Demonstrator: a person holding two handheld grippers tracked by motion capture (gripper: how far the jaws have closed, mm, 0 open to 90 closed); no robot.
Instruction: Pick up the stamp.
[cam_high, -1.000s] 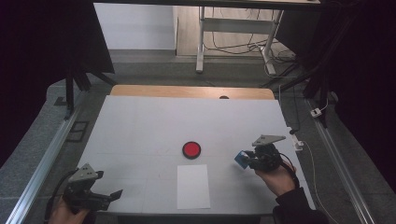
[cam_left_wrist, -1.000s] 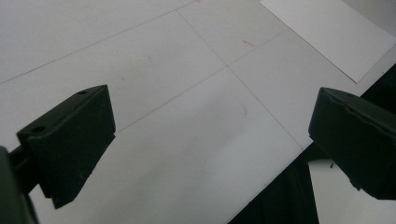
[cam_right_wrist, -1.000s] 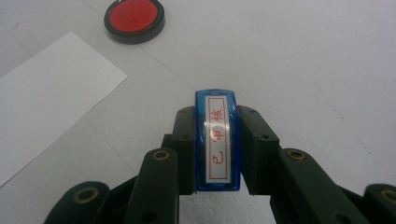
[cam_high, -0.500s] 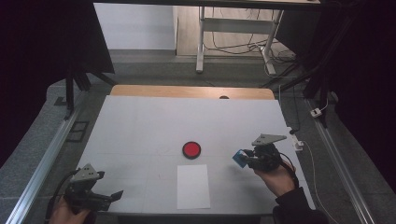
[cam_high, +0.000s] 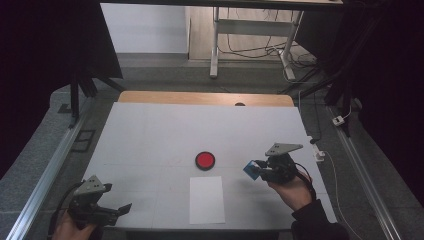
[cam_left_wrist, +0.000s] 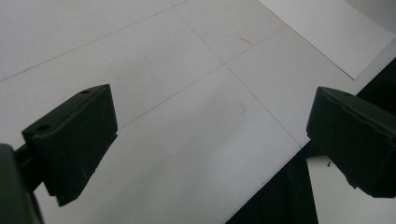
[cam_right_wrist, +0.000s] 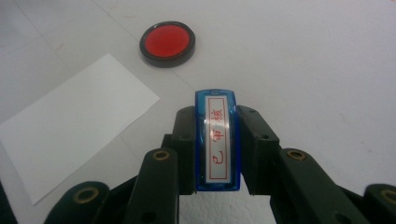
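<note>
The right gripper (cam_right_wrist: 217, 140) is clamped on a blue stamp (cam_right_wrist: 217, 135), the stamp's long axis running straight out between the jaws. Ahead and to its left lies the red ink pad (cam_right_wrist: 167, 43), the white paper sheet (cam_right_wrist: 74, 140) nearer. The left gripper (cam_high: 112, 210), jaws apart, hovers well away.

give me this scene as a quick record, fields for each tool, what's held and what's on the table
right tool: shut on a blue stamp, above the table's right side
blue stamp: clamped between the jaws, white label with red characters facing the camera
left tool: open, nothing between the jaws, at the table's near left corner
red ink pad: round, black rim, lid off, near the table's middle
white paper: flat, just nearer than the ink pad, apart from it
table: white top
</note>
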